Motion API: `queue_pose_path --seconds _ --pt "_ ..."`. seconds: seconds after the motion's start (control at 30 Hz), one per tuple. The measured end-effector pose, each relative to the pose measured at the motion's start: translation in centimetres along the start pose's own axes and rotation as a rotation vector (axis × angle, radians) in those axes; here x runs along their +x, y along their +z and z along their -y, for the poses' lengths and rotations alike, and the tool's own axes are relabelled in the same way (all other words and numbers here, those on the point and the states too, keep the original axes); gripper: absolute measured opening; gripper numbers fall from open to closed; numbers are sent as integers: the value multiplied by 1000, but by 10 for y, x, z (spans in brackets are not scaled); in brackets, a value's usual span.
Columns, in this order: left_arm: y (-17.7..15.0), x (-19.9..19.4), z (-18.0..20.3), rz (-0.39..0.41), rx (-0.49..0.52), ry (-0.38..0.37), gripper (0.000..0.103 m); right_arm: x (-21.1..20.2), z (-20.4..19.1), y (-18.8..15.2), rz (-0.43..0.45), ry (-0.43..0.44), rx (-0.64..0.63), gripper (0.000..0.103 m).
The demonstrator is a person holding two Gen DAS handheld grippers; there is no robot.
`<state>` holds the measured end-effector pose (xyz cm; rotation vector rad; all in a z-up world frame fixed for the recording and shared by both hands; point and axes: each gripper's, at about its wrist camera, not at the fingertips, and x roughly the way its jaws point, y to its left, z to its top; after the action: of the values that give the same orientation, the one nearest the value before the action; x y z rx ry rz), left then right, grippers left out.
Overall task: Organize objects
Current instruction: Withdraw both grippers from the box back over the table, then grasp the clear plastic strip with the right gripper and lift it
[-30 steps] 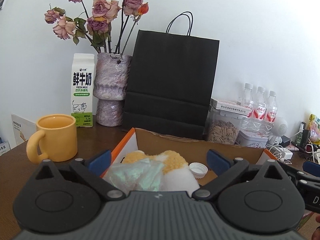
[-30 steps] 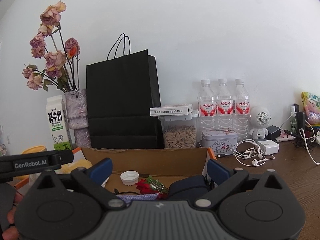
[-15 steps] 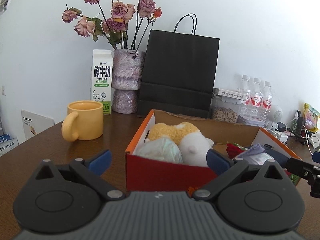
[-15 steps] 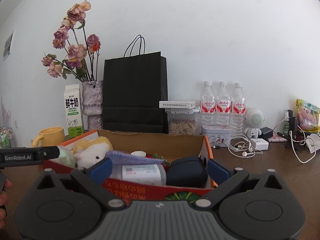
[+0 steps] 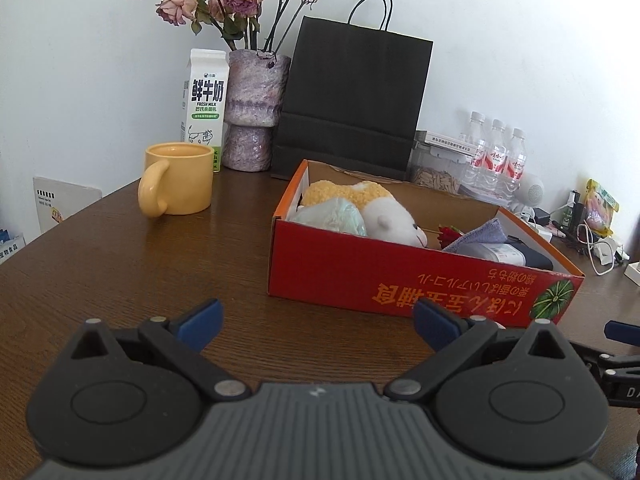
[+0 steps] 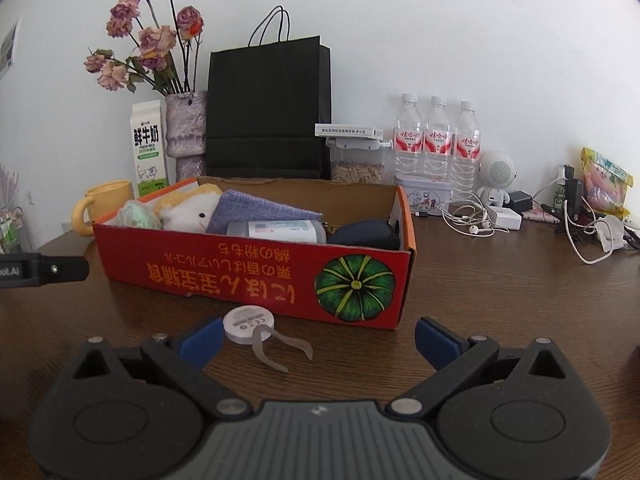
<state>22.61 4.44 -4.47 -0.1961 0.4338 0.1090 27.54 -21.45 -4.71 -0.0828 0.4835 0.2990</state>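
Note:
A red cardboard box stands on the brown table. It holds a plush toy, a greenish bundle, a purple cloth, a bottle lying down, a red flower and a dark pouch. A roll of tape with a loose tail lies on the table in front of the box. My left gripper is open and empty, in front of the box's left end. My right gripper is open and empty, just behind the tape.
A yellow mug, milk carton, vase of dried roses and black paper bag stand behind the box. Water bottles, a seed jar, a tin, earphones and cables lie at the right.
Both grippers have pulled back from over the box, toward the table's near side. The box's whole front now shows, and the tape roll has come into the right wrist view.

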Motion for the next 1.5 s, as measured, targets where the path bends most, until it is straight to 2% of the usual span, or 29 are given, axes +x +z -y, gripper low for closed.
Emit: queue_pose_path --seconds 0.17,0.23,0.27,0.47,0.8,0.83,0.87,0.9,1.03,1.13,1.3,1.5 --pt "-1 1 0 -14 4 -16 103 22 1 1 -131 13 4 93" --pt "-1 1 0 -18 1 -19 103 32 2 0 -189 15 11 93" --pt "-1 0 0 -15 -2 -20 103 35 3 -1 -199 24 23 96" --pt "0 -1 -1 -14 -9 -26 103 44 0 1 -214 22 19 103" --pt "0 -1 -1 -17 -12 -27 103 56 0 7 -215 23 24 103" --pt "-1 -1 -1 -18 -12 -27 103 56 0 8 -210 24 25 100" --pt "0 -1 -1 -20 -12 -27 103 54 -1 8 -196 28 24 86" --pt "0 0 -1 -21 -11 -26 103 53 -2 9 -181 32 20 77" --pt "-1 1 -1 -29 -11 -26 103 49 -3 11 -153 97 22 4" --pt "-1 3 -1 -36 -13 -25 103 37 2 11 -76 136 67 4" --pt "-2 5 -1 -49 -12 -21 103 11 2 11 95 94 64 4" --pt "-3 8 1 -57 -6 -11 103 -8 13 15 196 73 104 4"
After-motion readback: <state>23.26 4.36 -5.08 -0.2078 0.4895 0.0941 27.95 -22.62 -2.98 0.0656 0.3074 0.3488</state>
